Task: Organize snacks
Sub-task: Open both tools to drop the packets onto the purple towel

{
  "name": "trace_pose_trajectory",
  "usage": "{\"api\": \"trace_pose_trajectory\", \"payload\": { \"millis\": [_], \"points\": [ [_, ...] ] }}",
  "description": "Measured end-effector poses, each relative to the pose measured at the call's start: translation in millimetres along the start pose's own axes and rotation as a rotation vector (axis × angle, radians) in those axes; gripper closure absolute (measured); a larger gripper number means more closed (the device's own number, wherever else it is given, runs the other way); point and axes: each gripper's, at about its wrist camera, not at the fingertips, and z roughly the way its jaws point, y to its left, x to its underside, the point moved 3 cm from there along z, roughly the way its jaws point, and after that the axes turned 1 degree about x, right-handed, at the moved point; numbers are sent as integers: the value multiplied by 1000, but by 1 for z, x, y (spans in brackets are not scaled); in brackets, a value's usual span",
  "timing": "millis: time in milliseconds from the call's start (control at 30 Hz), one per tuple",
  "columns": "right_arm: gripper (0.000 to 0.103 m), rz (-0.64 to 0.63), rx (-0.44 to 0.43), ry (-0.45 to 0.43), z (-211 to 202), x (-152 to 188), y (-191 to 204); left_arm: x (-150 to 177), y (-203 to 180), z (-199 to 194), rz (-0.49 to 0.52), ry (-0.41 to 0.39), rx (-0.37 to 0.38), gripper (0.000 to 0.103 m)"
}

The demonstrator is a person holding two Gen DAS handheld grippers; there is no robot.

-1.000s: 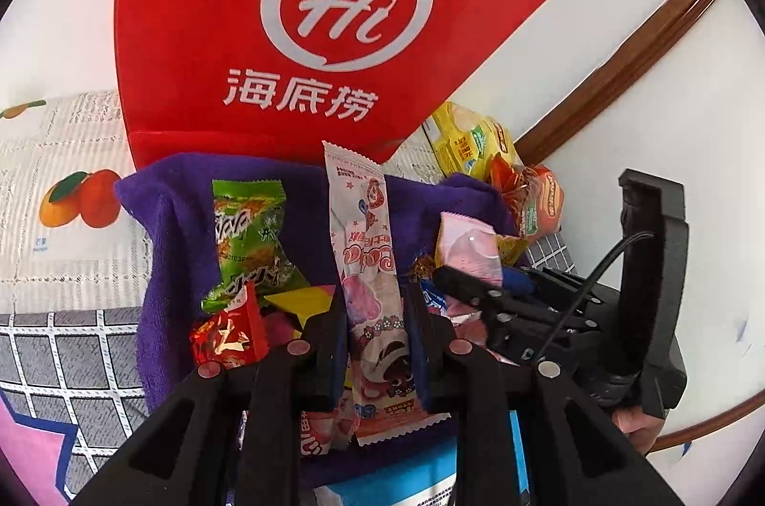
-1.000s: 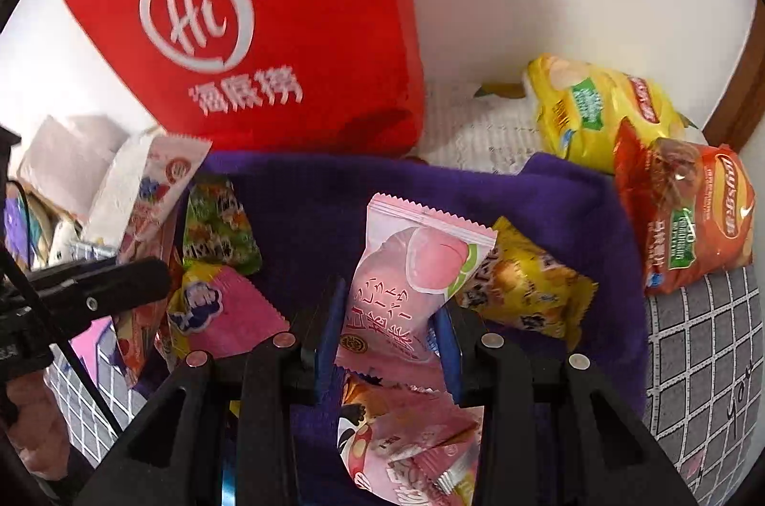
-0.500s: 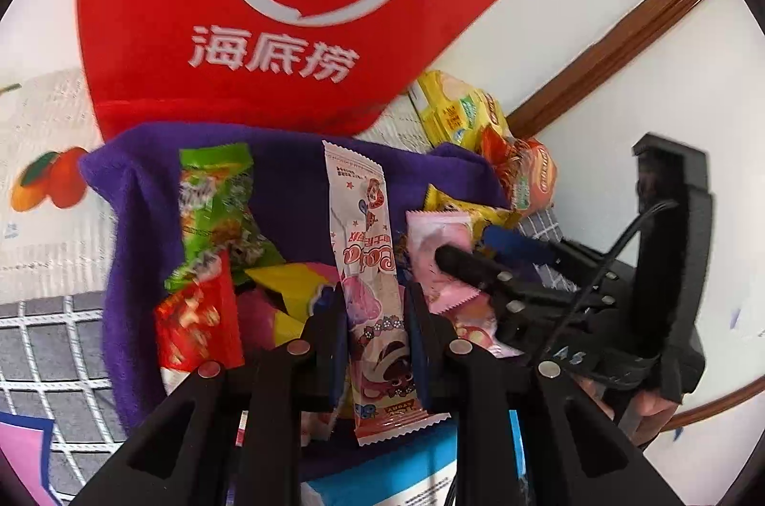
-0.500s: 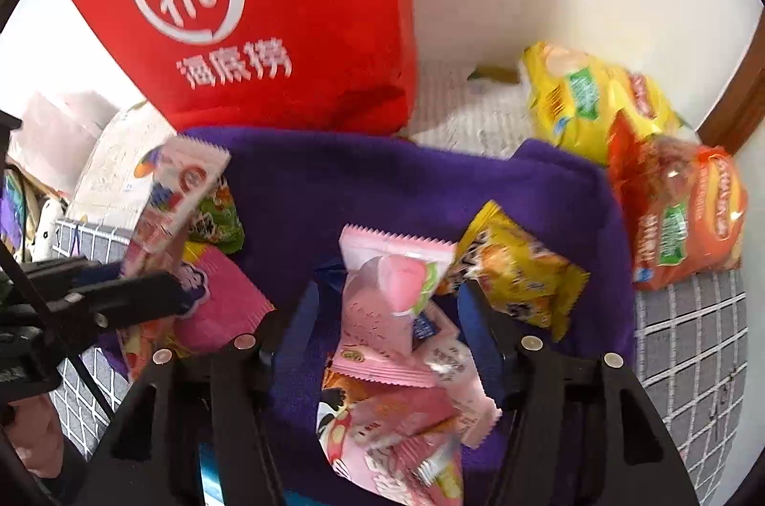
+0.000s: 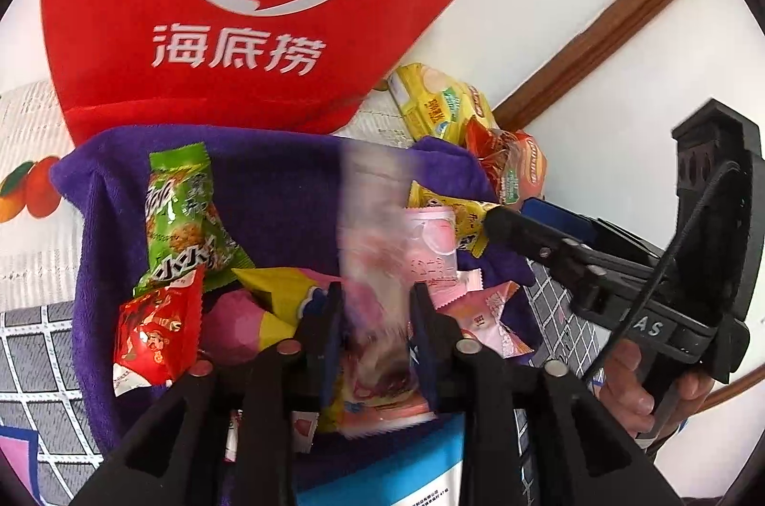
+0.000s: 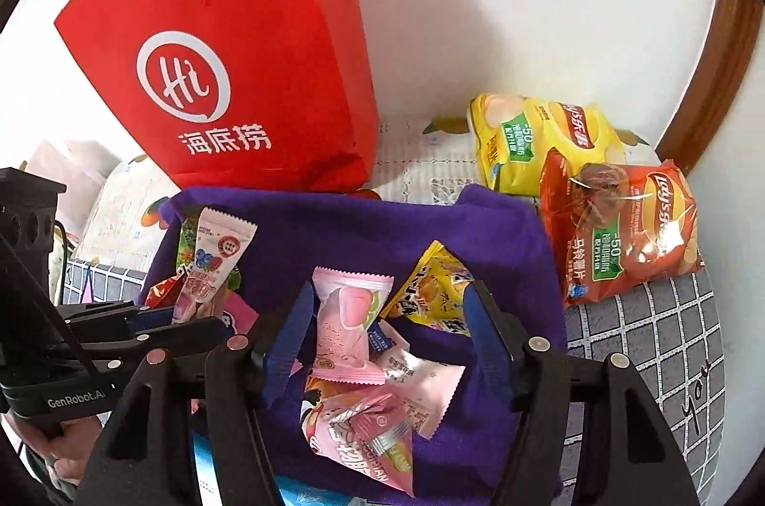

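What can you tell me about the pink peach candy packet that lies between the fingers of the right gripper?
The pink peach candy packet is a small pillow pouch of glossy film with crimped, serrated ends, a peach picture with a green leaf, and red print below. It lies on the purple cloth, long axis pointing away from the camera, resting partly on other pink packets. The right gripper is open around it, fingers wide apart and not touching it. A yellow packet lies just beside it.

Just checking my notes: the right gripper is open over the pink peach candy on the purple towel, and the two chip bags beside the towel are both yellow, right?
Not quite. In the right wrist view one chip bag is yellow, but the other chip bag is orange-red. The right gripper is open over the pink peach candy on the purple towel.
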Motion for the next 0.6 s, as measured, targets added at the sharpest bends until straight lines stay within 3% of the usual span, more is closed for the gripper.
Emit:
{"api": "trace_pose_trajectory", "payload": {
  "millis": [133, 400, 600],
  "points": [
    [38, -16, -6, 10, 6, 1, 6, 0, -4, -3, 30, -13, -60, 57],
    [38, -13, 20, 2, 0, 2, 5, -3, 1, -14, 1, -10, -63, 50],
    [38, 14, 24, -36, -24, 9, 10, -3, -9, -45, 43, -65, -108, 43]
  ]
}}
